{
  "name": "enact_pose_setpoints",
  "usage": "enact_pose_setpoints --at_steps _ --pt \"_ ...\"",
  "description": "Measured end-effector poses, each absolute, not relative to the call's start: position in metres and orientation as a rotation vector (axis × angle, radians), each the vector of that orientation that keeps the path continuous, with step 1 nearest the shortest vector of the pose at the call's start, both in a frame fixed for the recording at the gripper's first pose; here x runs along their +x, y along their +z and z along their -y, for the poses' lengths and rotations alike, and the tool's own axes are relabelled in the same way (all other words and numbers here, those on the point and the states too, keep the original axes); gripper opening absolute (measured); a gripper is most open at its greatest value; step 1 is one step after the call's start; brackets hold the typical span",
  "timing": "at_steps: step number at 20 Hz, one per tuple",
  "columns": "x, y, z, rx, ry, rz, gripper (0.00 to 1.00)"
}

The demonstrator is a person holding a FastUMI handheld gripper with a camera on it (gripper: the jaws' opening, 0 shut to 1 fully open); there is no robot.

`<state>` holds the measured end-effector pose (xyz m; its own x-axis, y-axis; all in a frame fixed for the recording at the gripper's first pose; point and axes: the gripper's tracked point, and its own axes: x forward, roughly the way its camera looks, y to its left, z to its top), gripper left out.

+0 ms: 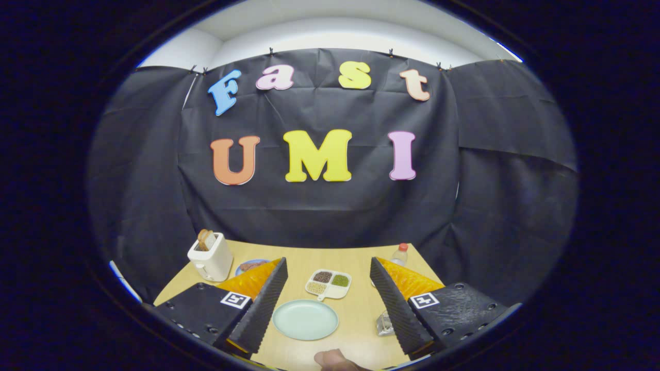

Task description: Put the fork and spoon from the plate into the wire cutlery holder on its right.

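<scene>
A pale green round plate (305, 319) lies on the wooden table (356, 335), low between my two fingers, and its face looks bare. My gripper (328, 262) is open, held wide above the table with nothing between the fingers. A small shiny object (383, 324) stands to the right of the plate, against the inner side of the right finger (394, 304). That finger hides most of it, so I cannot tell whether it is the wire holder.
Beyond the plate sits a white divided dish (329, 284) with grains. A white toaster (210, 256) holding bread stands at the far left, with a small blue plate (251, 266) beside it. A red-capped bottle (400, 254) stands behind the right finger. A fingertip (334, 359) shows at the table's near edge.
</scene>
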<state>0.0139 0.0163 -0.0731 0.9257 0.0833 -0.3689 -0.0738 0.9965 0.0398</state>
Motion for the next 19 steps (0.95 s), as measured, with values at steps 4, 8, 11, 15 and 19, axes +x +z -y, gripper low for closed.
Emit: enact_pose_setpoints --at_steps 4,8,11,15,19 --pt "0.015 -0.028 -0.015 0.021 0.056 -0.250 0.96" --pt "0.018 -0.008 -0.014 -0.007 0.026 -0.185 0.96" --pt "0.020 -0.005 -0.018 -0.012 0.023 -0.180 0.96" --pt "0.022 -0.001 -0.021 -0.013 0.036 -0.167 0.96" --pt "0.024 -0.003 -0.020 -0.010 0.033 -0.167 0.96"
